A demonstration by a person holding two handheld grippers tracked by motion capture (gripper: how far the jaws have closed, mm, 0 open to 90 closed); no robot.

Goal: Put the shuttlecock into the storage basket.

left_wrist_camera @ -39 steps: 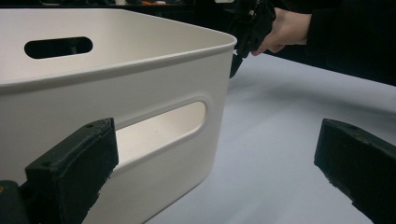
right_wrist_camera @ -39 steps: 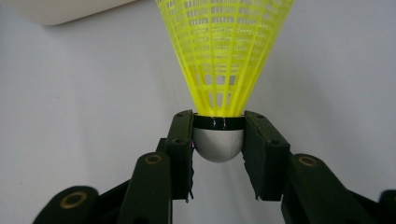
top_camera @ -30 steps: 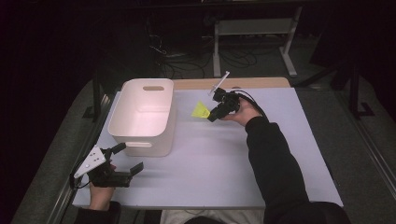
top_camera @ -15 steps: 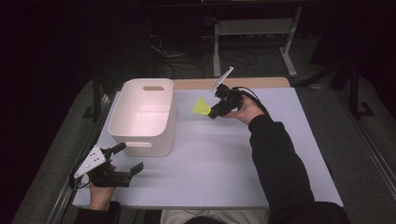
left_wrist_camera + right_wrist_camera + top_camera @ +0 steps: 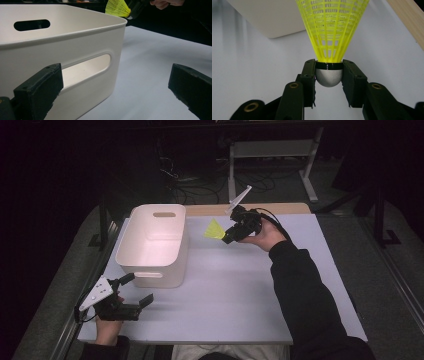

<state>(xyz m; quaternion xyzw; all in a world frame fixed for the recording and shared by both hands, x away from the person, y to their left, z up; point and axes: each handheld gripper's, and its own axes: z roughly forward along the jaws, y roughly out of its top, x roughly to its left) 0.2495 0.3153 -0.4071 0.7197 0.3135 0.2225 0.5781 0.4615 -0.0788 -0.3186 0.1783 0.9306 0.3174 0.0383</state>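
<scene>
Here, right claw (image 5: 329,75) clamped on yellow shuttlecock (image 5: 332,30) base, skirt pointing away.

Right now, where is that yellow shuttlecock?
In the high view, the shuttlecock is clamped in the right gripper, above the table, just right of the white bin.

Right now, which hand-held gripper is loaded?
The right hand-held gripper, shut on the yellow shuttlecock by its cap. The left hand-held gripper is open, empty, beside the white bin.

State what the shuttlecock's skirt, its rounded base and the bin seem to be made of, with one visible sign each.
Skirt: likely plastic, a moulded yellow lattice. Base: unclear, smooth silvery-grey dome with soft sheen. Bin: probably plastic, matte white, rounded moulded rim, cut-out handles.
</scene>
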